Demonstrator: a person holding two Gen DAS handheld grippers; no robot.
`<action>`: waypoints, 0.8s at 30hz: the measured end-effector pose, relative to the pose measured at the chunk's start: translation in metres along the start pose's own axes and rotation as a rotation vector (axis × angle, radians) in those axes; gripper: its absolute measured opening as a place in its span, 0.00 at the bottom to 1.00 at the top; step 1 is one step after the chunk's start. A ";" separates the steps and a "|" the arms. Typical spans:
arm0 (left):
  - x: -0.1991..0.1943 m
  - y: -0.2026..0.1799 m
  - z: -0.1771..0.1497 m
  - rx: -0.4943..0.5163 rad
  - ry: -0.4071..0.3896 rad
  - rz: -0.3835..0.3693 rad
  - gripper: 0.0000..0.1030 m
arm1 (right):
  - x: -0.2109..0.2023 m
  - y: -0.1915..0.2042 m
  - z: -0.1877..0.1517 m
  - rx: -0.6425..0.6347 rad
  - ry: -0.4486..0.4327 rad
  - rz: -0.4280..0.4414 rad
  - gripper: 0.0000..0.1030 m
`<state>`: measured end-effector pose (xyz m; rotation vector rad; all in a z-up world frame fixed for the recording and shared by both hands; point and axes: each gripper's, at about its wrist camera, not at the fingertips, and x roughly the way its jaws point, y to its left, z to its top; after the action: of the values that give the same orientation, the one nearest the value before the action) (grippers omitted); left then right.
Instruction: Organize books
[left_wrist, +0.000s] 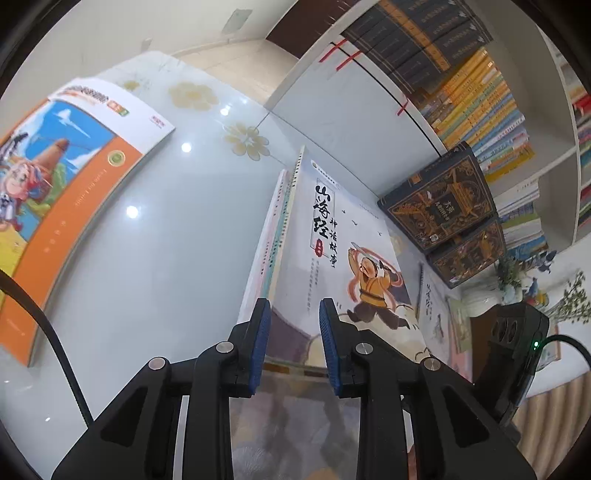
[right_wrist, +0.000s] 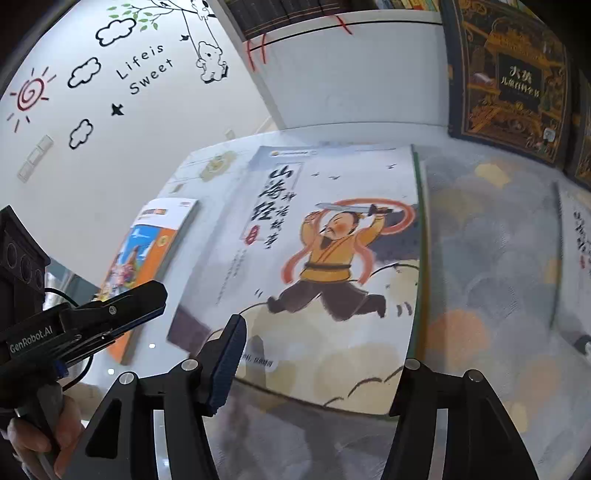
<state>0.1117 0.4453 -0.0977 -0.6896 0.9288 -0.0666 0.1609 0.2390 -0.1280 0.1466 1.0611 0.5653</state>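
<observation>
A stack of white picture books (left_wrist: 351, 236), topped by a cover showing a man in a yellow robe (right_wrist: 332, 258), lies flat on the glossy table. My left gripper (left_wrist: 293, 328) hovers over the stack's near left corner. Its blue pads (left_wrist: 260, 332) stand apart and grip nothing. My right gripper (right_wrist: 317, 369) sits at the same cover's near edge with its jaws wide and nothing pressed between them. Only its left finger (right_wrist: 227, 358) shows a pad. The left gripper's body (right_wrist: 110, 314) appears at the left of the right wrist view, held by a hand (right_wrist: 40, 432).
An orange cartoon book (left_wrist: 62, 192) lies to the left on the table (left_wrist: 166, 240). Two dark ornate books (left_wrist: 443, 206) lean against a white bookshelf (left_wrist: 354, 110) full of books. Another white book (right_wrist: 576, 240) lies to the right. A decorated wall (right_wrist: 110, 92) stands behind.
</observation>
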 end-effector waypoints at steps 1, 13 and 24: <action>0.000 -0.004 -0.001 0.010 0.003 0.007 0.25 | -0.002 -0.002 -0.002 0.009 0.005 0.011 0.58; 0.036 -0.127 -0.052 0.290 0.117 -0.083 0.48 | -0.085 -0.108 -0.124 0.221 0.078 -0.045 0.64; 0.161 -0.258 -0.097 0.453 0.194 -0.058 0.60 | -0.157 -0.290 -0.087 0.512 -0.157 -0.296 0.64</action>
<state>0.1970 0.1376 -0.1040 -0.2913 1.0343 -0.3893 0.1364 -0.0997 -0.1578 0.4662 1.0326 0.0053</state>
